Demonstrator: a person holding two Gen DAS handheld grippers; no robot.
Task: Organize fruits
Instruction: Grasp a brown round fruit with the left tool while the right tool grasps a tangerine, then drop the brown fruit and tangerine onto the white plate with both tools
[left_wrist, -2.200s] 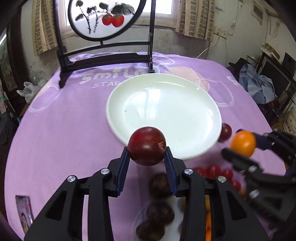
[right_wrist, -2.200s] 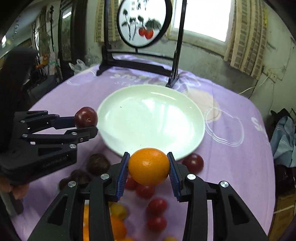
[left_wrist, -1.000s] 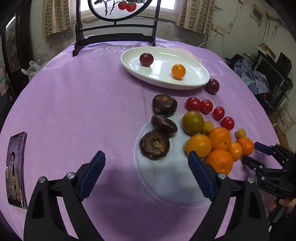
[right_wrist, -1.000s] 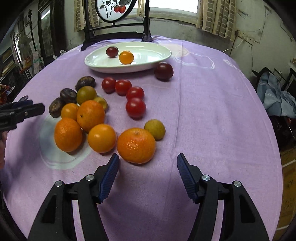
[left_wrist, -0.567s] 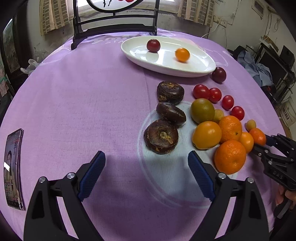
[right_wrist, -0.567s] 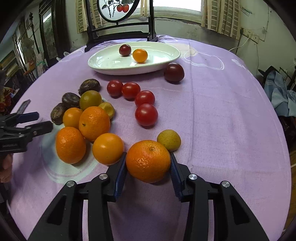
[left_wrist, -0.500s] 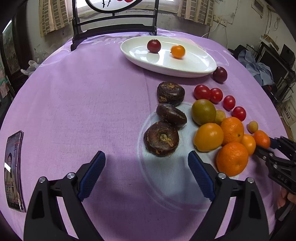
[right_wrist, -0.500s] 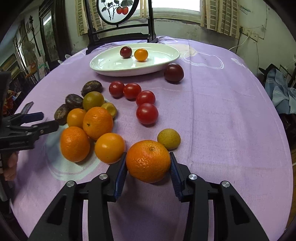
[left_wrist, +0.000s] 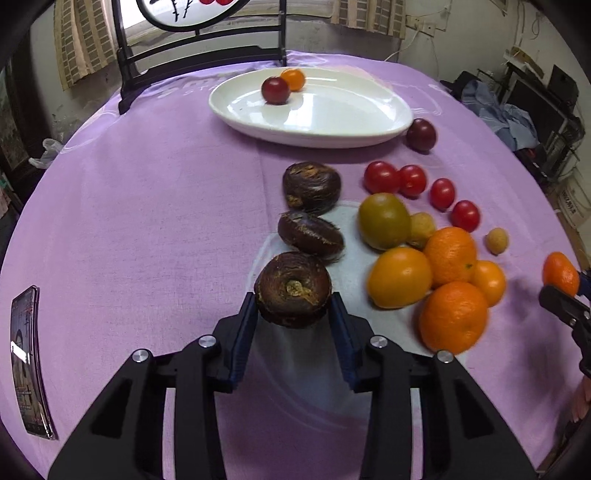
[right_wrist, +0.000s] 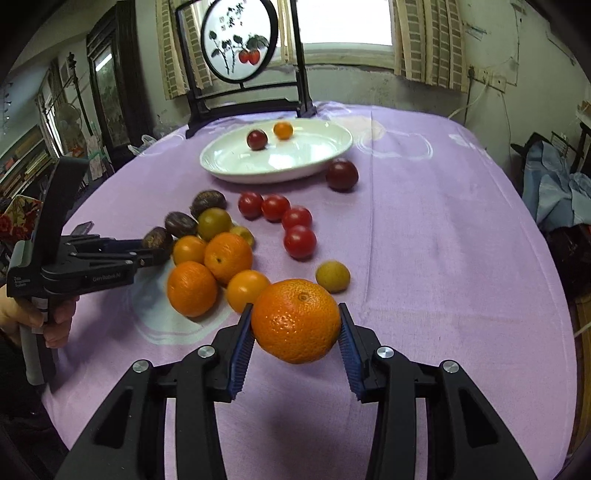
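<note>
fruit is in both your grippers. your left gripper (left_wrist: 293, 314) has just been closing and now its pads press the nearest dark brown fruit (left_wrist: 293, 289), at the near end of a row of three. your right gripper (right_wrist: 295, 332) clamps a big orange (right_wrist: 295, 320), lifted clear of the purple cloth (right_wrist: 424, 240). the white plate (right_wrist: 314, 155) beyond holds a dark plum (right_wrist: 257, 139) and a small orange fruit (right_wrist: 283, 130).

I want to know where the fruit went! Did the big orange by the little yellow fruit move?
Yes. The orange sat on the cloth beside the little yellow fruit; now the right gripper holds it lifted.
</note>
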